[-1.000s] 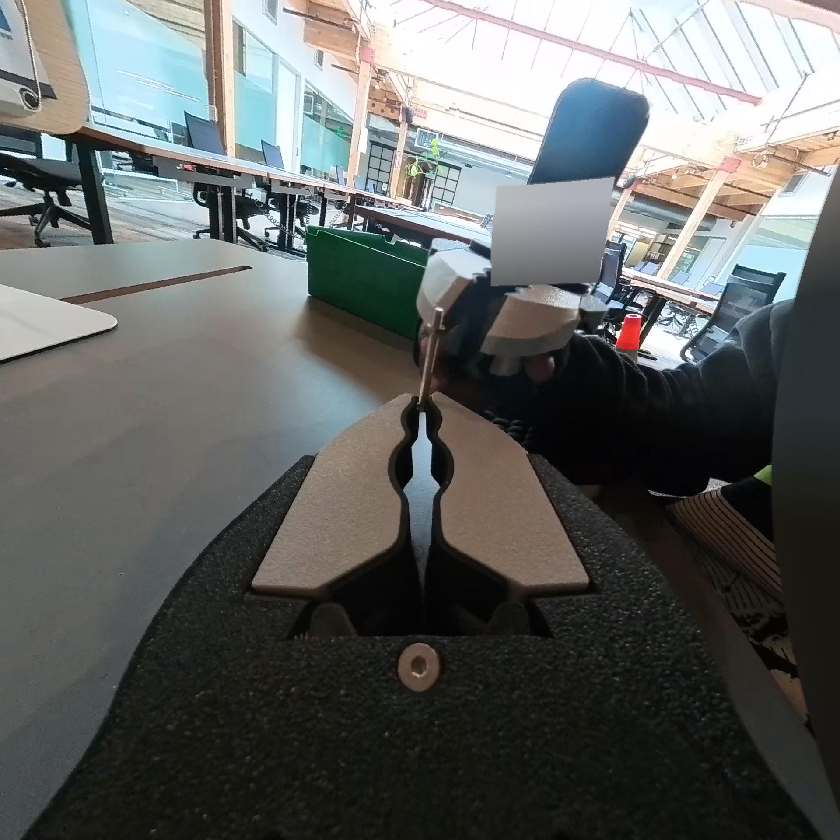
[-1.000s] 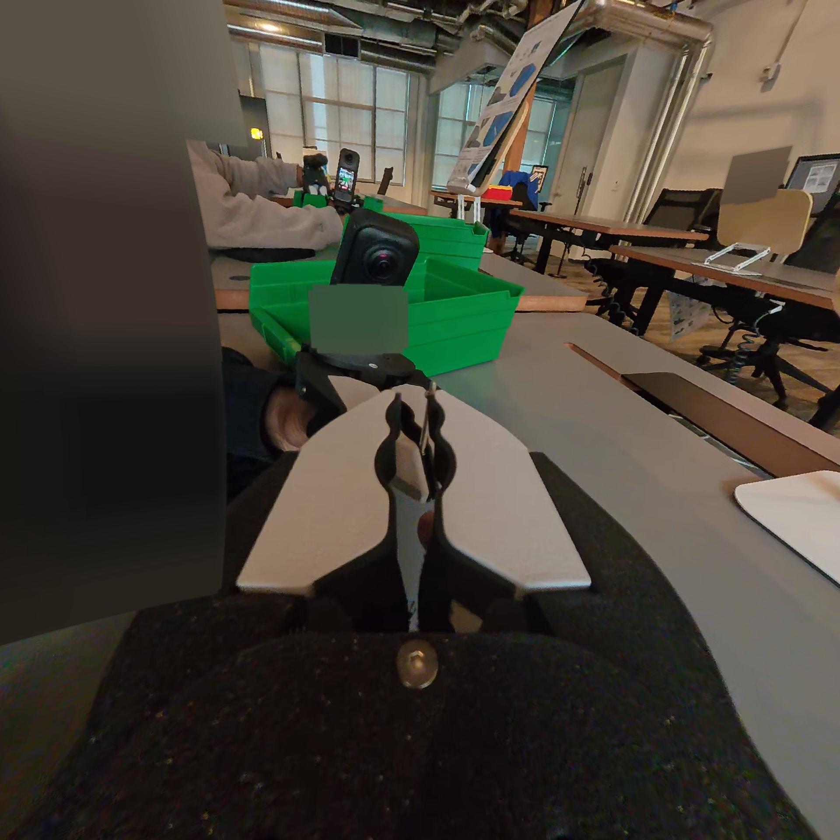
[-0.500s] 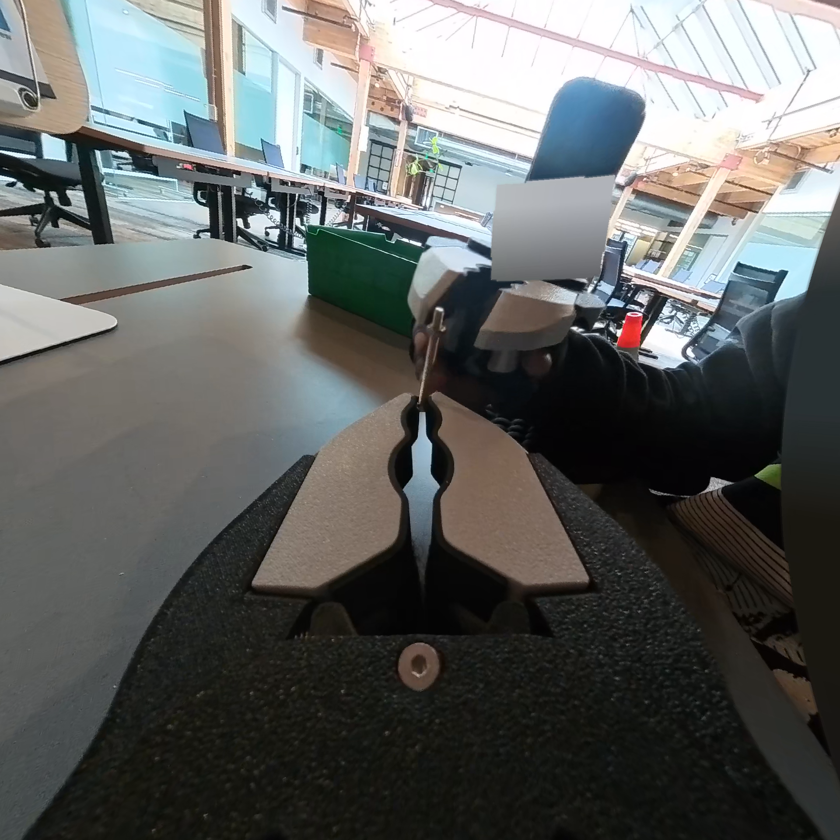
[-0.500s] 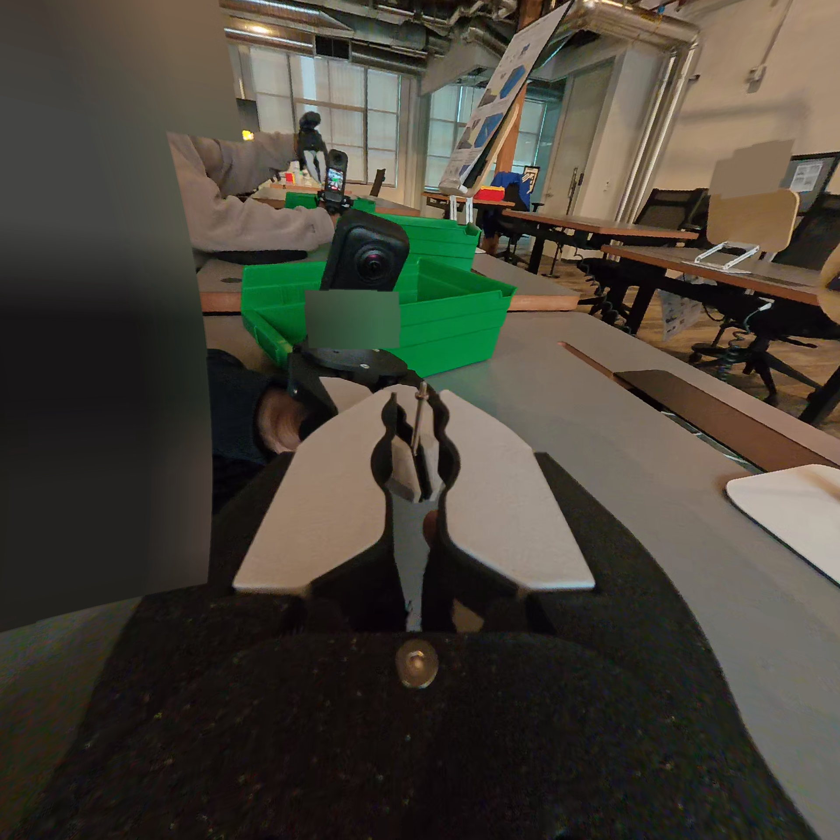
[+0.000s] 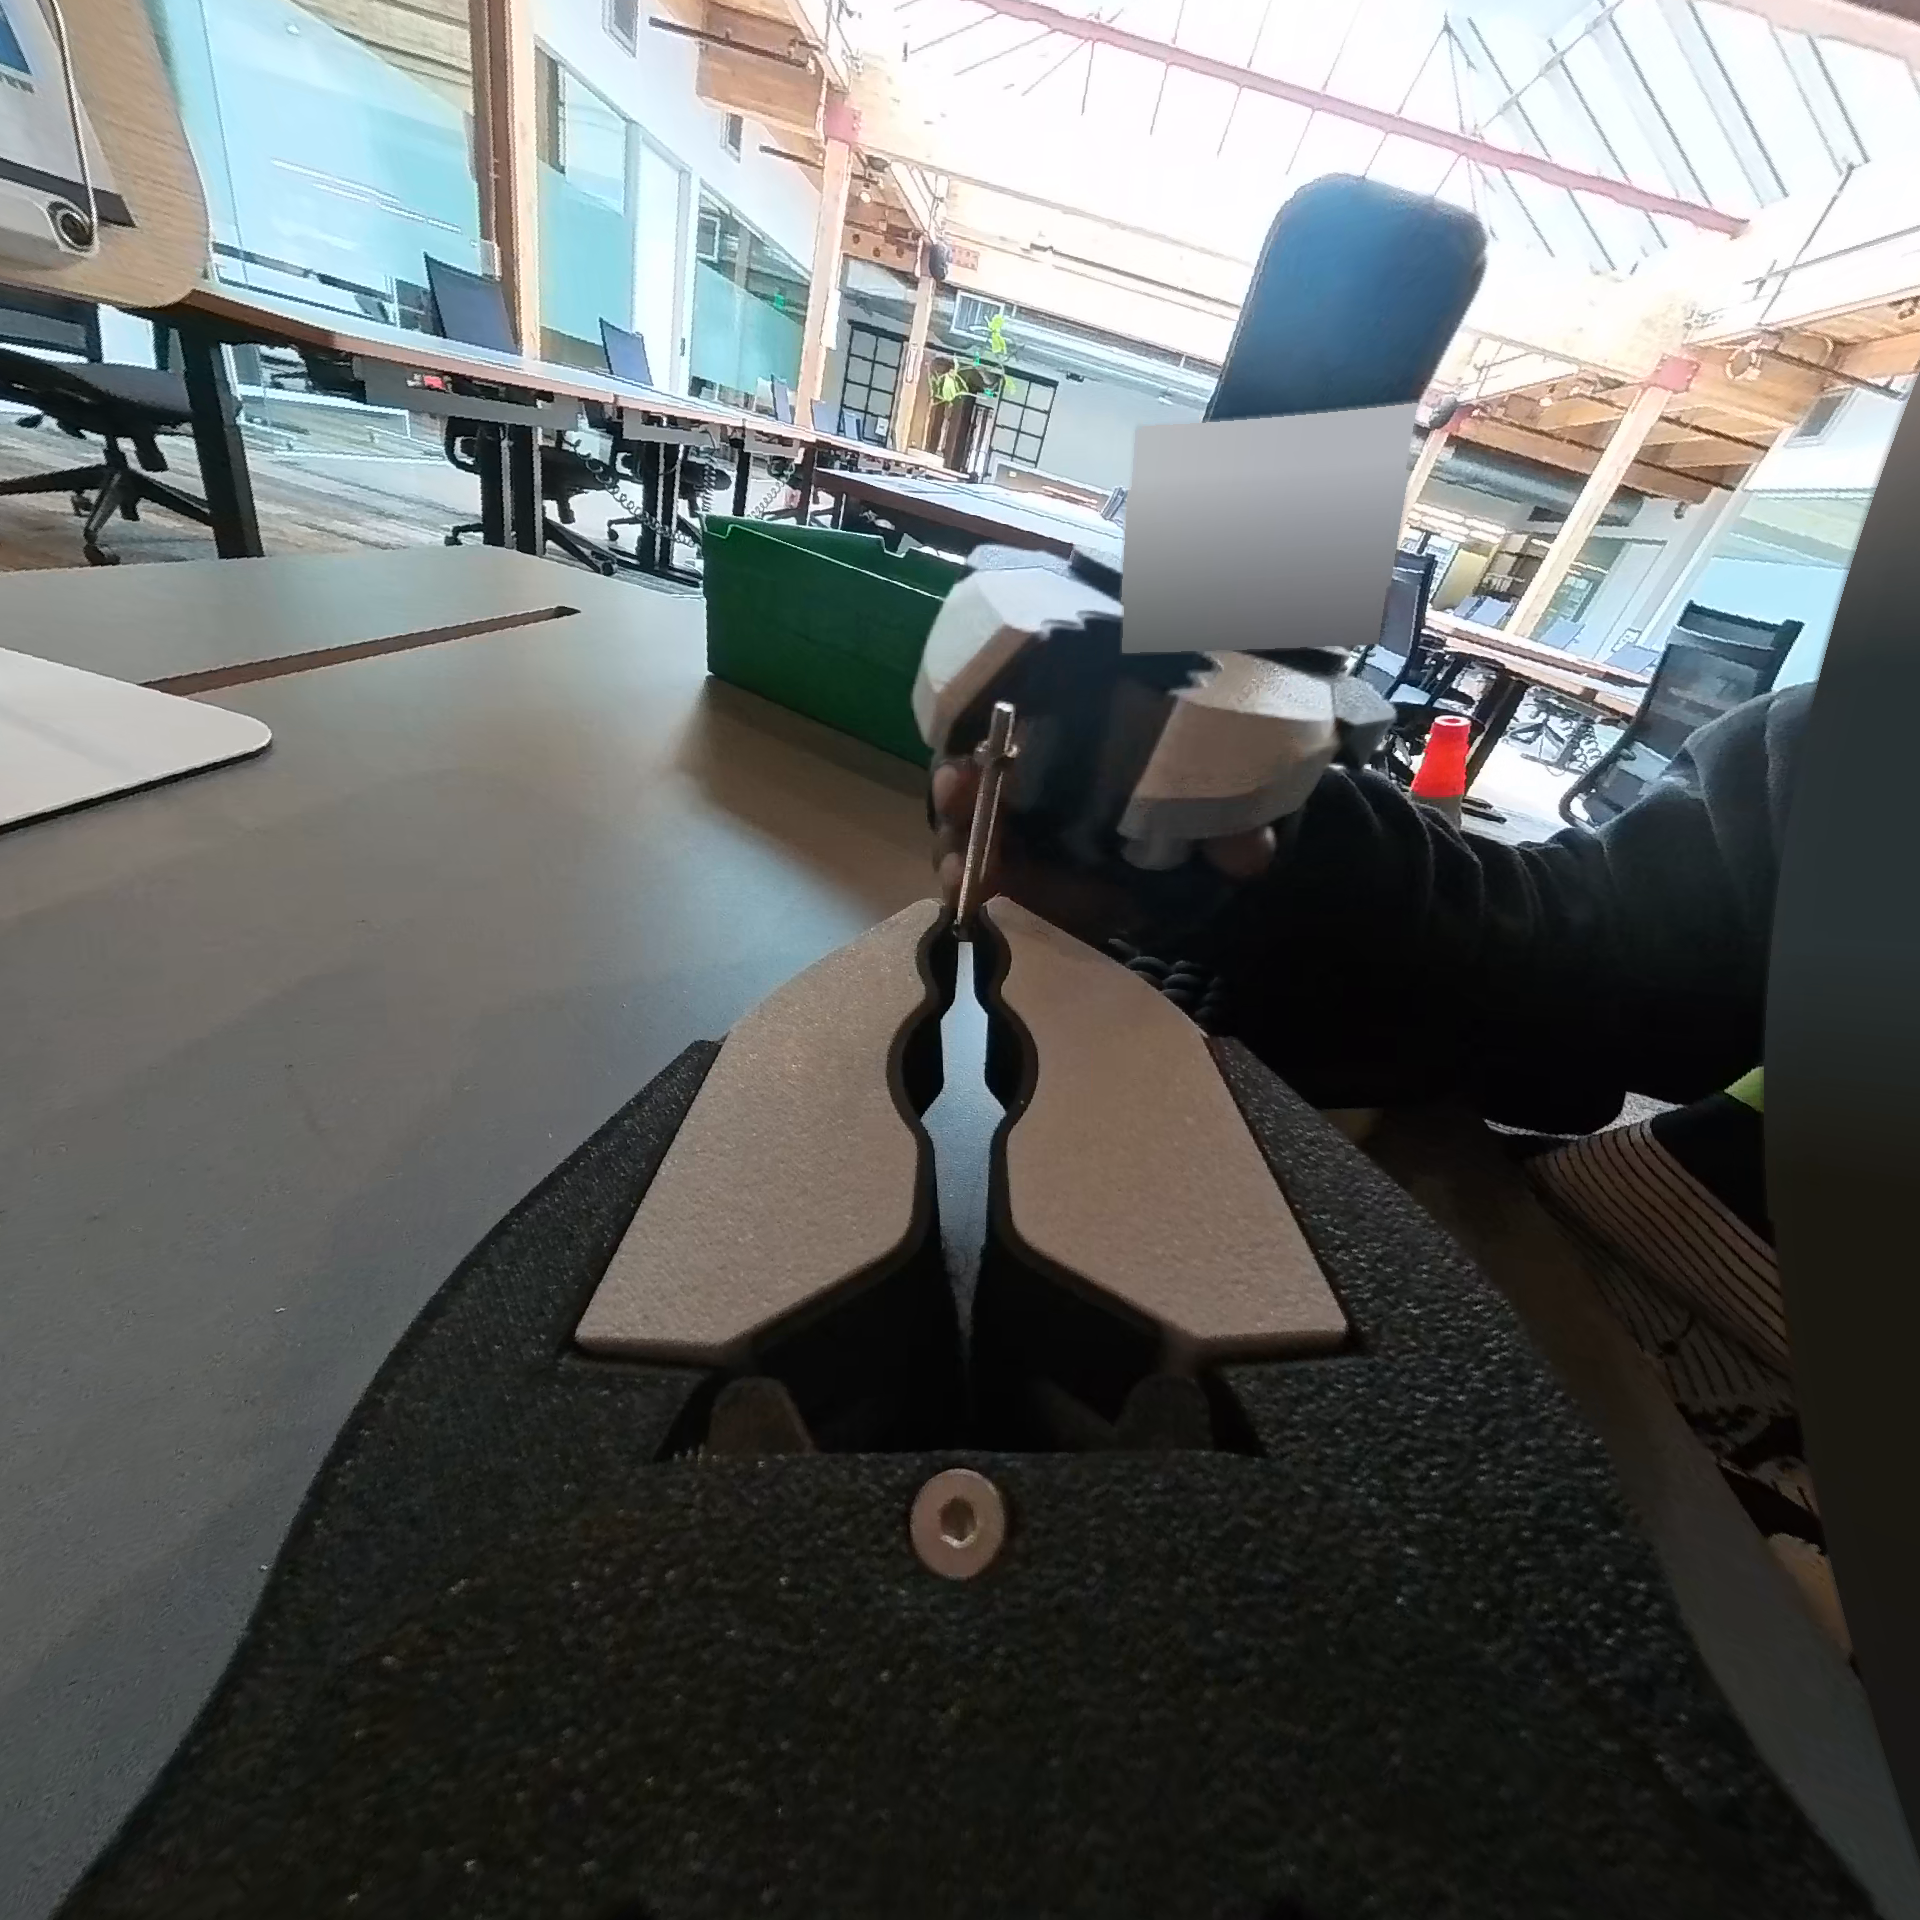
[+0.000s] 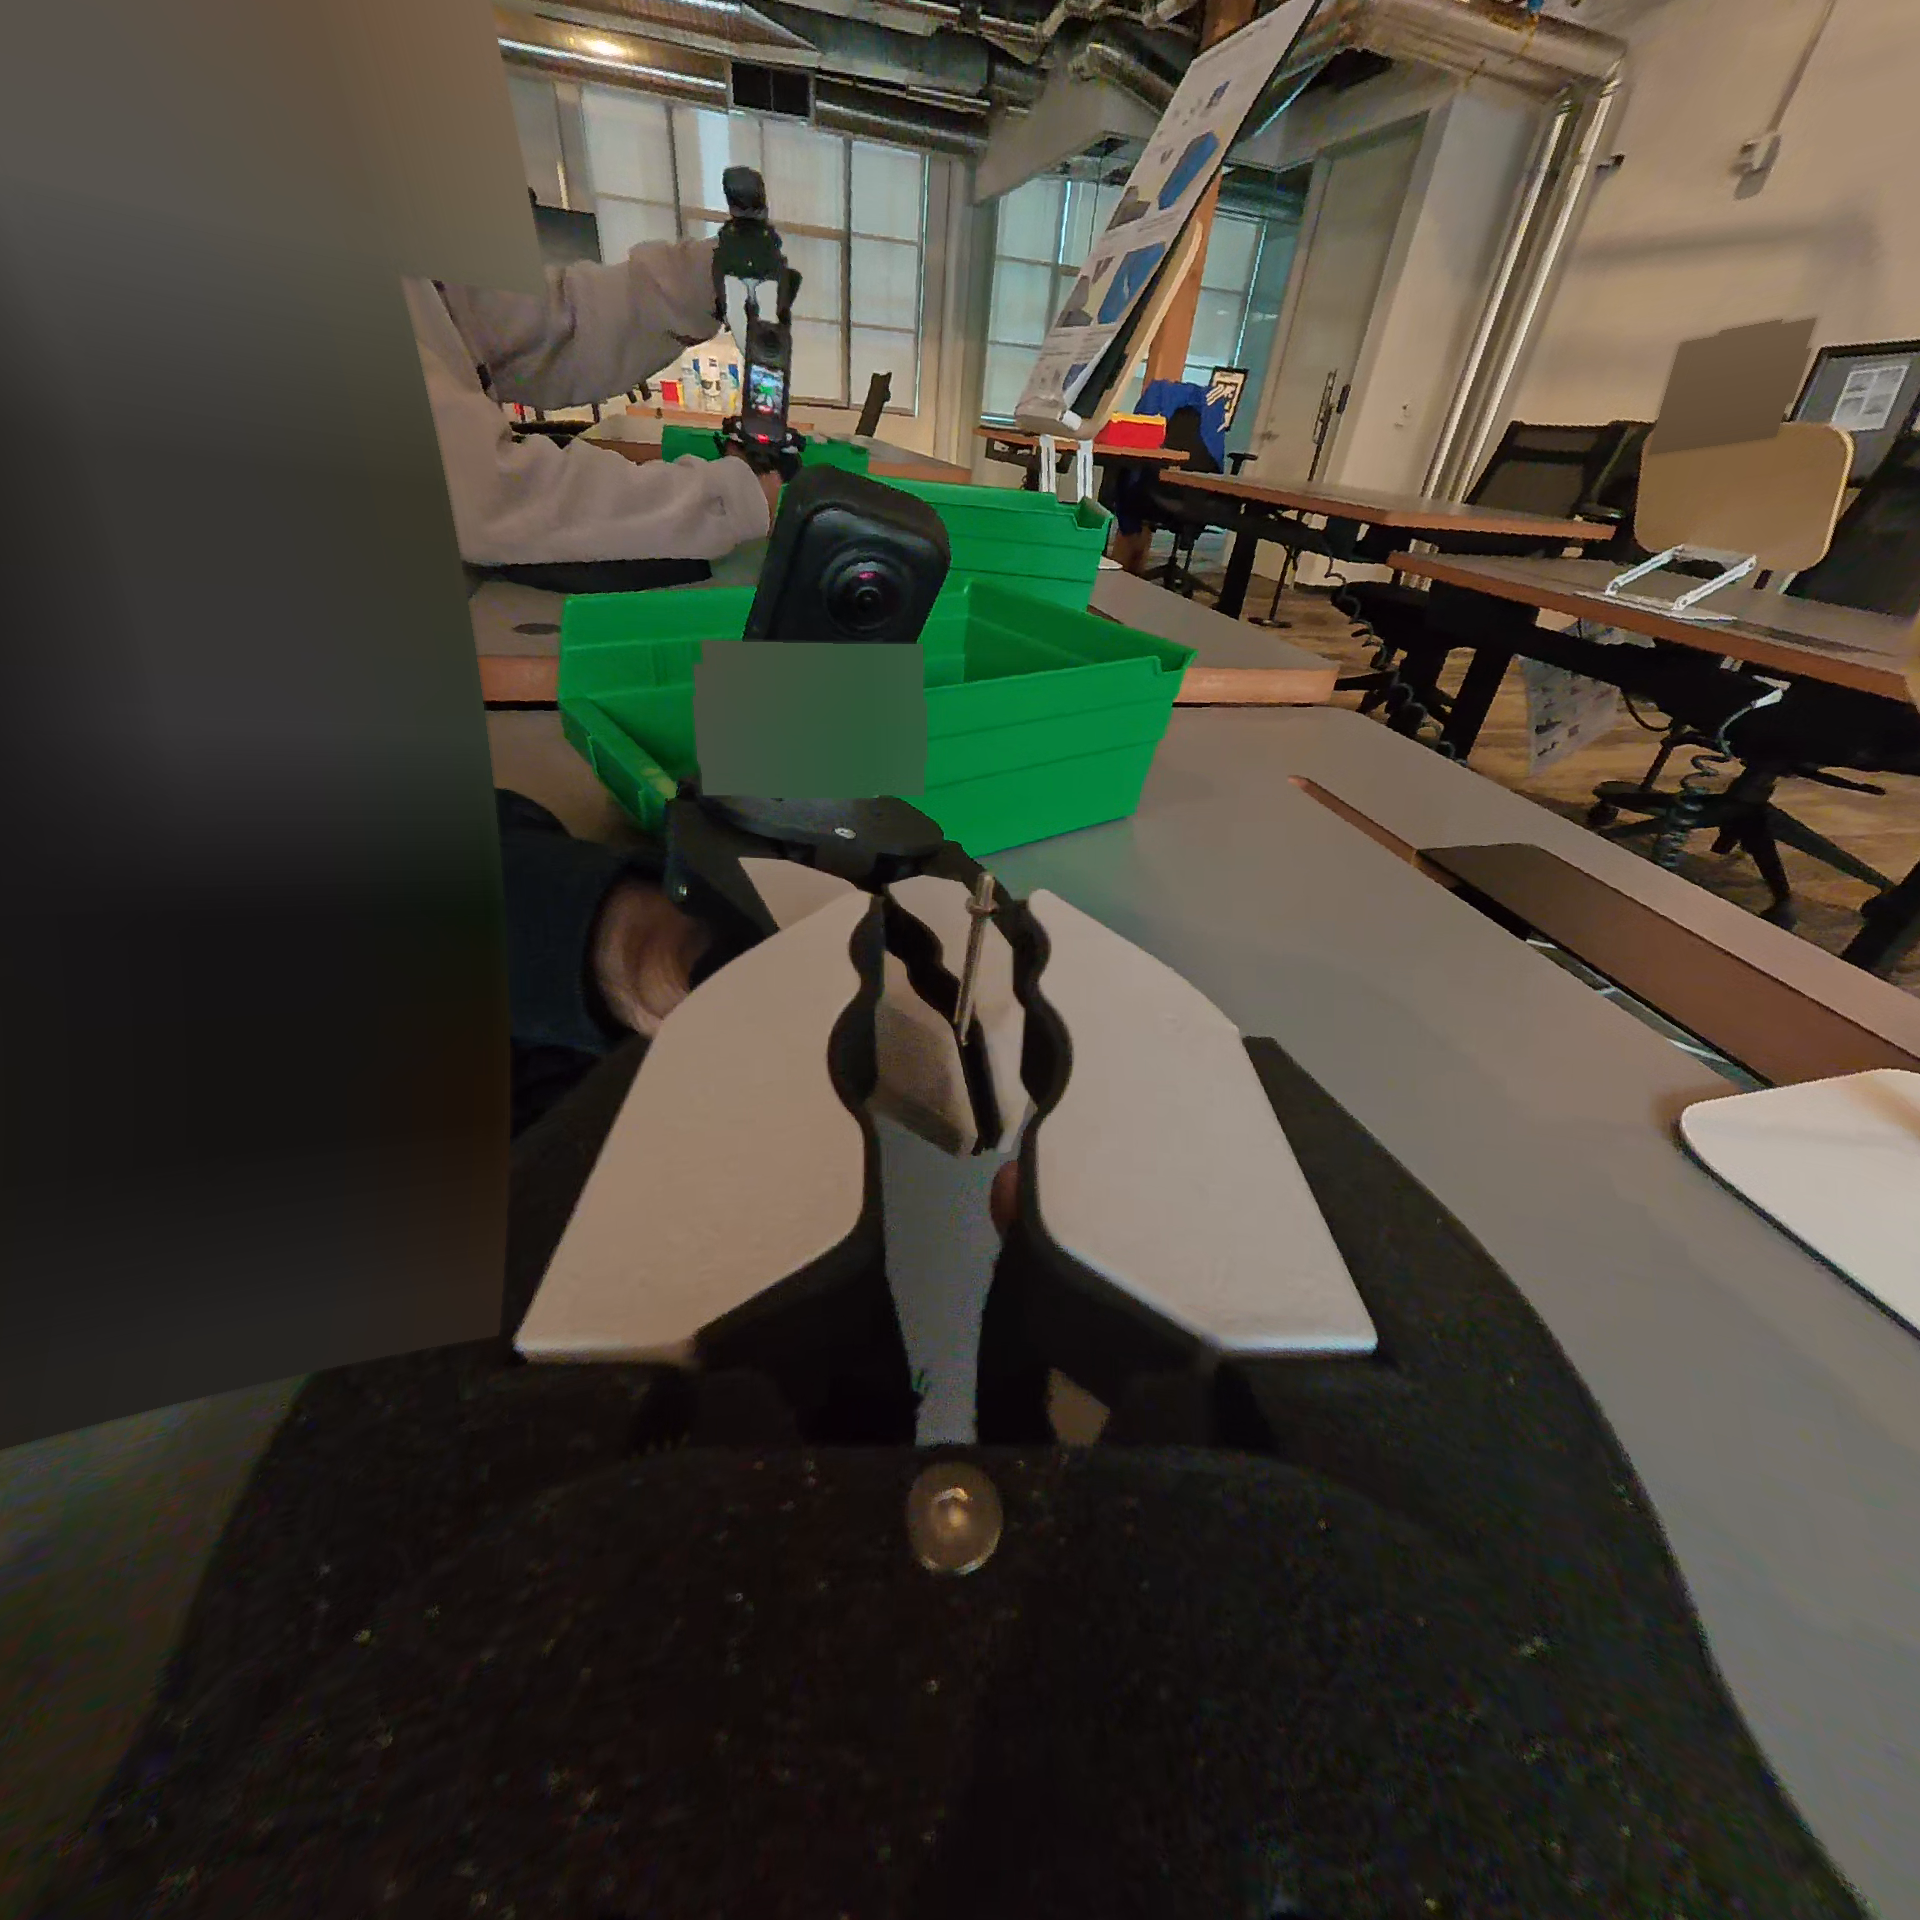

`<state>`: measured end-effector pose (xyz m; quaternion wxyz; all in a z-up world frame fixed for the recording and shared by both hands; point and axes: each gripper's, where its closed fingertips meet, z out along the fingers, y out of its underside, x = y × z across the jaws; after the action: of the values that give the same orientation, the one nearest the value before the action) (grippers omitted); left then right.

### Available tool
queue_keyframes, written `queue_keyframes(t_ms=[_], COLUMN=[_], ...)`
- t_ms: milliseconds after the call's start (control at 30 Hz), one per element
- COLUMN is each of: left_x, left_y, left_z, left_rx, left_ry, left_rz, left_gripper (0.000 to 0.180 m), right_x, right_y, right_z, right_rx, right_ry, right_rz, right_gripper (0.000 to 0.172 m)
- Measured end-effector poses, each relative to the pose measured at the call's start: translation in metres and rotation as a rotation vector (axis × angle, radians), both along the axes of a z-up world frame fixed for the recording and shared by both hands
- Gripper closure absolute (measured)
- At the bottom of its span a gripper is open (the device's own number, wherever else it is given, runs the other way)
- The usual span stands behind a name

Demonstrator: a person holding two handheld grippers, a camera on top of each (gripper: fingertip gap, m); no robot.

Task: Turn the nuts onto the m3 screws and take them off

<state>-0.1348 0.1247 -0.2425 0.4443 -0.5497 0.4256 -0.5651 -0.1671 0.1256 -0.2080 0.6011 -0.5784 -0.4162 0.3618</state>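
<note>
In the middle of the left view, your left claw point(image 5: 964, 925) pinches the screw point(image 5: 982, 831) upright, with a nut point(image 5: 1000, 736) near its top. Your right claw point(image 6: 951, 914) is spread around it, not touching. The nut likely still needs turning.

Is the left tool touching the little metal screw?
Touching. In the left wrist view the left tool is shut, and its fingertips pinch the bottom end of the screw, which sticks straight up from them with no gap showing.
</note>
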Motion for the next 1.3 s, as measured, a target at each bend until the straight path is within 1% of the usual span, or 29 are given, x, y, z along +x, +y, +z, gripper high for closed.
queue_keyframes(t_ms=[100, 200, 300, 367, 467, 567, 700, 800, 867, 967, 1067, 1233, 1300], left_x=[0.0, -0.0001, 0.0, 0.0, 0.0001, 0.0001, -0.0001, -0.0002, -0.0001, 0.0001, 0.0, -0.0003, -0.0003], left_y=[0.0001, 0.0002, 0.0001, 0.0, -0.0003, -0.0001, 0.0004, 0.0003, 0.0001, -0.0003, -0.0002, 0.0003, 0.0002], left_z=[0.0, 0.0, 0.0, 0.0, 0.0, -0.0001, 0.0001, 0.0002, 0.0001, 0.0, 0.0, 0.0003, 0.0003], left_rx=[-0.001, -0.002, -0.001, -0.001, 0.001, -0.001, -0.003, -0.003, -0.002, 0.0, -0.001, -0.003, -0.003], left_ry=[-0.001, -0.001, -0.001, 0.0, 0.0, 0.0, -0.002, -0.002, -0.001, 0.0, 0.0, -0.002, -0.002], left_rz=[0.001, 0.001, 0.001, 0.0, -0.001, 0.0, 0.002, 0.002, 0.001, -0.001, 0.0, 0.002, 0.002], left_gripper=[0.179, 0.179, 0.179, 0.179, 0.179, 0.179, 0.179, 0.179, 0.179, 0.179, 0.179, 0.179, 0.179], right_x=[-0.0009, 0.0016, 0.0038, 0.0033, -0.0007, -0.003, 0.0015, 0.004, 0.0035, 0.0005, -0.0017, 0.0004, 0.0017], right_y=[-0.0011, -0.0029, -0.0037, -0.002, -0.0004, -0.002, -0.0029, -0.0028, -0.0009, 0.001, 0.0, -0.0035, -0.0055], right_z=[-0.0002, 0.0014, 0.0022, 0.0014, -0.0016, -0.0027, -0.0004, -0.0005, -0.0019, -0.0022, -0.0021, -0.0007, 0.0005], right_rx=[0.003, 0.001, 0.003, 0.003, 0.002, 0.003, 0.001, -0.001, -0.002, -0.002, -0.005, -0.005, -0.008], right_ry=[-0.002, 0.003, 0.006, 0.006, -0.008, -0.015, -0.009, -0.004, -0.008, -0.005, -0.001, -0.003, 0.002], right_rz=[0.005, 0.011, 0.01, 0.005, 0.004, 0.015, 0.013, 0.01, 0.004, 0.0, 0.009, 0.023, 0.031], right_gripper=[0.149, 0.16, 0.162, 0.159, 0.148, 0.147, 0.159, 0.16, 0.158, 0.147, 0.146, 0.16, 0.163])
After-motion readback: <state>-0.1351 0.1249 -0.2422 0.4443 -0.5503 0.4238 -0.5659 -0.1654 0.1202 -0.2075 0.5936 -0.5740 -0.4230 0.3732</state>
